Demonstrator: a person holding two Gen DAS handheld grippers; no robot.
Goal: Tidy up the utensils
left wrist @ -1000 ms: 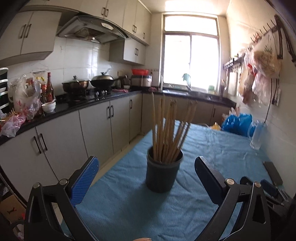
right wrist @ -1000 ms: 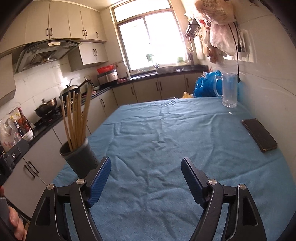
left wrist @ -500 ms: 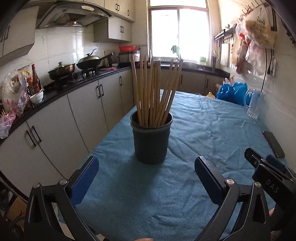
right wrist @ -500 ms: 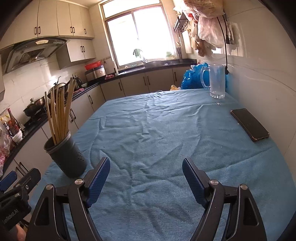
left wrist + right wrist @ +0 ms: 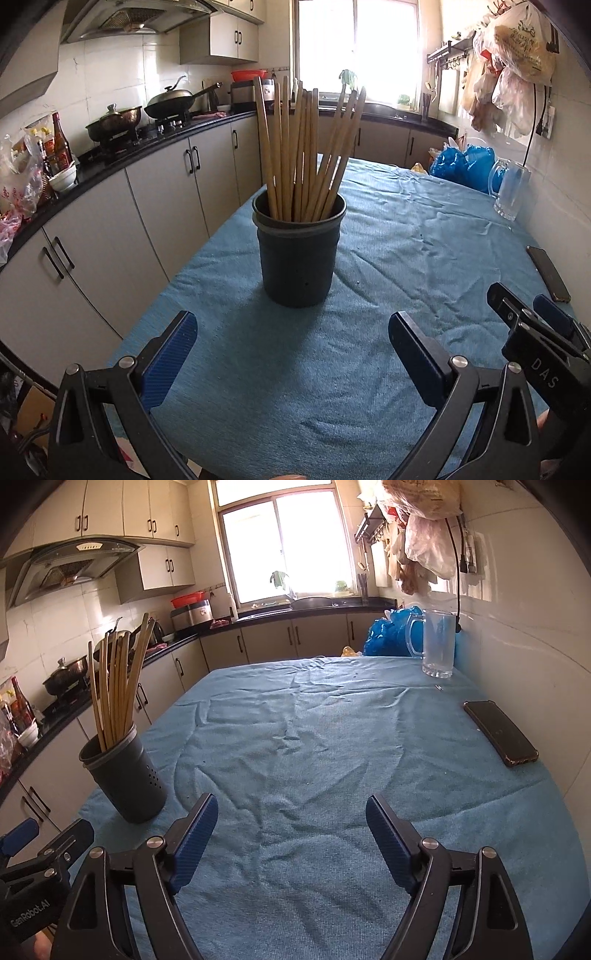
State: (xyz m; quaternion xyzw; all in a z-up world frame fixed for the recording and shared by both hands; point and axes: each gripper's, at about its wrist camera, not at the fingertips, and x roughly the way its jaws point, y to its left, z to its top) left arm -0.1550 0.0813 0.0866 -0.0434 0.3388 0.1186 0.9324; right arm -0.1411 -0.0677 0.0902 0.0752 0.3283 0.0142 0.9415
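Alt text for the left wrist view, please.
A dark utensil holder packed with upright wooden chopsticks stands on a blue tablecloth, centred ahead of the open, empty left gripper. Kitchen cabinets run along the left.

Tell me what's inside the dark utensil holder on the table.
A bundle of long wooden chopsticks stands inside the dark holder, fanning out above its rim. Their lower ends and the holder's bottom are hidden by its wall.
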